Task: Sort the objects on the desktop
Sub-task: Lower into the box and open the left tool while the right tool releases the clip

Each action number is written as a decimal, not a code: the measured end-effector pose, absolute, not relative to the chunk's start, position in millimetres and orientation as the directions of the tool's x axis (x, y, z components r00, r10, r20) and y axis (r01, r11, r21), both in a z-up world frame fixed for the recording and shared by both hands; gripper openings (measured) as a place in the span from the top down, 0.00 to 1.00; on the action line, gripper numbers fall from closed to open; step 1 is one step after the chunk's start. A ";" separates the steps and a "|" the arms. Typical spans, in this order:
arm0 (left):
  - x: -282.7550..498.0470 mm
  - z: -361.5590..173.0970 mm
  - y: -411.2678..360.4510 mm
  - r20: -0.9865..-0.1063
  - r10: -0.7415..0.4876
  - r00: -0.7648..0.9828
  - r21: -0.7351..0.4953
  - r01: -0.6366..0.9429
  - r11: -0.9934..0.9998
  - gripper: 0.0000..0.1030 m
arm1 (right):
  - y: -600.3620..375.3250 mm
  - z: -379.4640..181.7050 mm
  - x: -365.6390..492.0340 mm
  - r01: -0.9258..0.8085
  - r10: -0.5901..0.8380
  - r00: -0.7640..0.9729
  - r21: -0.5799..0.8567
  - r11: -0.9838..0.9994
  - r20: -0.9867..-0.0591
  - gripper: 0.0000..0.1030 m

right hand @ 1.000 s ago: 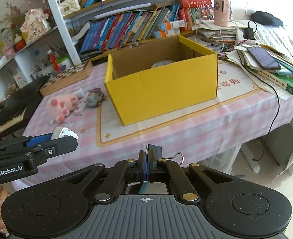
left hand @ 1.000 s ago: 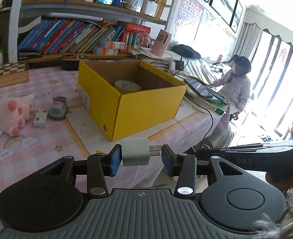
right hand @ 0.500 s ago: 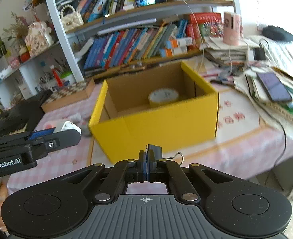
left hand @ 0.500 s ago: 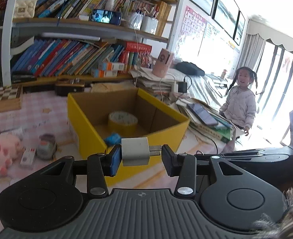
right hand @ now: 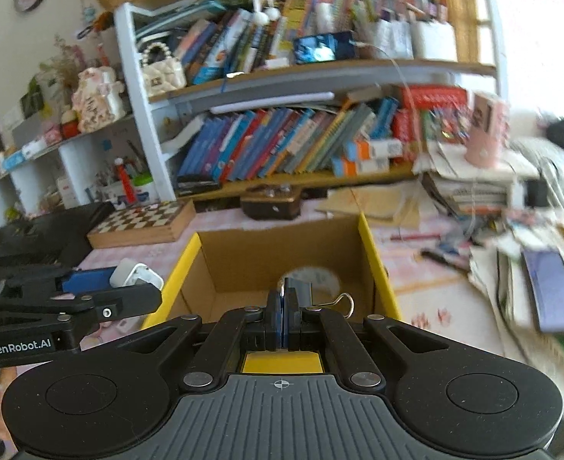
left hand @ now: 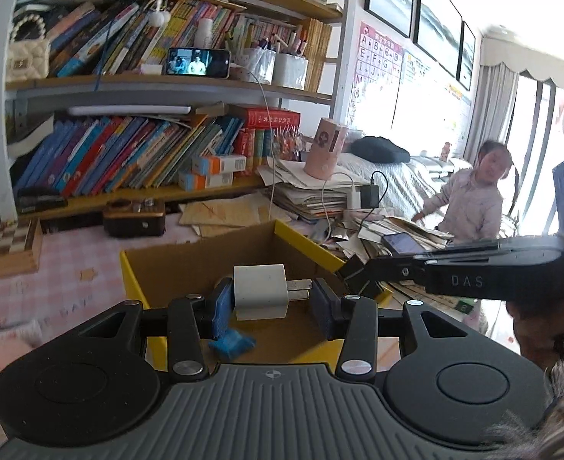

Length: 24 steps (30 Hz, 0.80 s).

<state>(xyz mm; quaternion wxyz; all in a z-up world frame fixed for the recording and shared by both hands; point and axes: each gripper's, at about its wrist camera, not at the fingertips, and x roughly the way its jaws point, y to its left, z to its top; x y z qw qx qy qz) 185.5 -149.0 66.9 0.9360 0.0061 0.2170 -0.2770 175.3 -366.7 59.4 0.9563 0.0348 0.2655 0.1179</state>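
Crowded bookshelves [left hand: 136, 153] fill the back wall, an alphabet poster [left hand: 381, 57] at two o'clock. On the pink checked desk [left hand: 71, 264] stands an open yellow box [right hand: 374, 264] with a tape roll [right hand: 316, 278] inside. At its mouth, the left claw [left hand: 270, 299] clamps a white charger plug [left hand: 261, 291]; "GenRobot.AI" reads on its side. The right claw [right hand: 283, 306], marked "DAS", is pinched tight on a black binder clip [right hand: 301, 291]. A chessboard [right hand: 144, 222] lies at ten o'clock.

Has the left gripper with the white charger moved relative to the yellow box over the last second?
Yes. The left gripper, shut on the white charger, has advanced toward the yellow box and now sits over its open top.
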 end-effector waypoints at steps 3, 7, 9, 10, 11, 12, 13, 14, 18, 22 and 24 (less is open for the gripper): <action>203.9 65.3 -159.3 -0.433 -0.509 0.744 -0.088 0.527 0.845 0.61 | -368.4 59.9 196.1 -0.254 0.268 0.819 0.096 0.962 -0.507 0.98; 231.1 55.8 -171.6 -0.493 -0.496 0.715 -0.079 0.531 0.844 0.61 | -368.1 50.0 229.0 -0.312 0.291 0.782 0.058 0.948 -0.551 0.98; 244.9 48.6 -176.6 -0.526 -0.482 0.701 -0.070 0.529 0.846 0.61 | -366.3 41.8 246.6 -0.338 0.304 0.750 0.055 0.940 -0.587 0.98; 251.0 45.2 -178.6 -0.542 -0.474 0.694 -0.065 0.528 0.847 0.60 | -365.1 37.8 253.6 -0.351 0.309 0.733 0.053 0.935 -0.605 0.98; 257.7 41.7 -180.9 -0.559 -0.468 0.685 -0.059 0.530 0.846 0.61 | -364.0 33.5 260.2 -0.361 0.312 0.720 0.049 0.931 -0.619 0.98; 262.5 38.5 -183.1 -0.570 -0.462 0.679 -0.050 0.533 0.845 0.61 | -362.1 29.2 267.1 -0.379 0.316 0.702 0.041 0.925 -0.638 0.98; 267.4 35.1 -185.6 -0.581 -0.454 0.676 -0.036 0.536 0.843 0.61 | -360.2 24.6 273.1 -0.399 0.325 0.678 0.042 0.916 -0.659 0.98; 271.5 32.1 -187.6 -0.590 -0.450 0.670 -0.025 0.542 0.840 0.61 | -359.5 20.3 279.9 -0.414 0.340 0.650 0.058 0.908 -0.679 0.98; 281.3 19.9 -196.3 -0.630 -0.442 0.639 -0.008 0.564 0.826 0.60 | -356.0 4.7 298.6 -0.439 0.348 0.579 0.078 0.895 -0.737 0.98; 288.7 4.7 -203.7 -0.689 -0.415 0.595 0.004 0.575 0.818 0.60 | -343.6 -8.8 308.2 -0.508 0.326 0.513 0.025 0.861 -0.794 0.98; 292.1 -3.4 -207.2 -0.727 -0.396 0.561 0.010 0.585 0.811 0.60 | -336.0 -15.5 309.9 -0.552 0.304 0.488 -0.019 0.834 -0.818 0.98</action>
